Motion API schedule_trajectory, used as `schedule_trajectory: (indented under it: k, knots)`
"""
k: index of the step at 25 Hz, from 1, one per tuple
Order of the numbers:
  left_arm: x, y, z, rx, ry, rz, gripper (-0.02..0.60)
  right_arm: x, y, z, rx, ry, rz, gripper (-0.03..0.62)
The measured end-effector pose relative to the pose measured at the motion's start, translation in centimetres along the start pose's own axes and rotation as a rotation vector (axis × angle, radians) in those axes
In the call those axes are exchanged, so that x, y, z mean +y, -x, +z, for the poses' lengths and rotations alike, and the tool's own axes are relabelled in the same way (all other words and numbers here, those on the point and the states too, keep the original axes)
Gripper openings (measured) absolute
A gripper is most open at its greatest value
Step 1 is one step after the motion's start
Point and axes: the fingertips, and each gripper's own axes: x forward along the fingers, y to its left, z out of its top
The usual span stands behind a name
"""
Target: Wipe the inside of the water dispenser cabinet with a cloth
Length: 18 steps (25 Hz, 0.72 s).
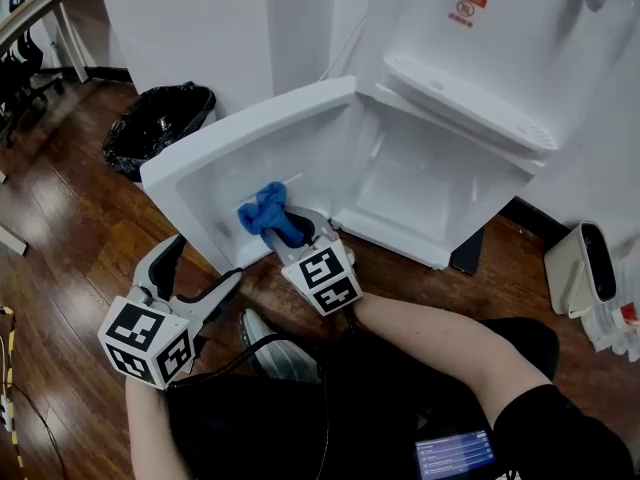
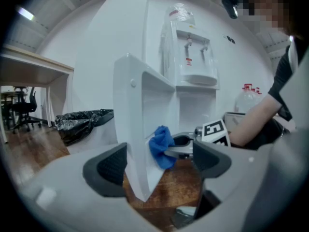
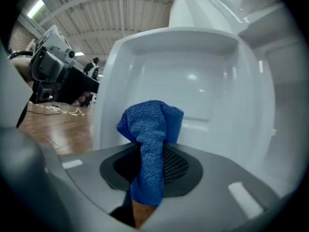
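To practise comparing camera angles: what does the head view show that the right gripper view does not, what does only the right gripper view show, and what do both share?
Only the head view: the black bin bag, the red label on the dispenser, the person's arm, and the left gripper with its jaws apart.
Only the right gripper view: the ceiling beams overhead.
Both: the blue cloth gripped by the right gripper, at the inner side of the open white door.
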Motion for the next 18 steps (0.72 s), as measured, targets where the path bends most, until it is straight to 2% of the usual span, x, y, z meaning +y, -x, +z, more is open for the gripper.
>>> schedule_trajectory:
  k: [5,8,10,12,16,18]
  knots:
    - [0.0,0.0,0.1,-0.004,0.007,0.002,0.425,-8.9,2.4,-3.5,0.063,-0.005,-0.245,0.103]
    - [0.0,0.0,0.3,-0.01,0.007,-0.005,0.425,-9.7,2.9,-4.1,0.053,0.034,-0.287,0.101]
    - [-0.1,0.0,0.6,-0.008,0.017,-0.002,0.425,-8.5,2.1,-5.0,0.075,-0.005,-0.268,0.103]
    - [-0.3,0.1,0.8,-0.001,0.026,0.008,0.425,-6.1,1.0,-5.6,0.097,-0.04,-0.212,0.103]
    - [-0.1,-0.1,0.8,-0.013,0.027,0.007,0.425,1.4,-1.2,-5.1,0.108,-0.007,-0.046,0.103]
    - [-0.2,-0.1,0.9,-0.013,0.036,0.007,0.425,5.0,-2.3,-4.5,0.083,-0.048,0.037,0.103]
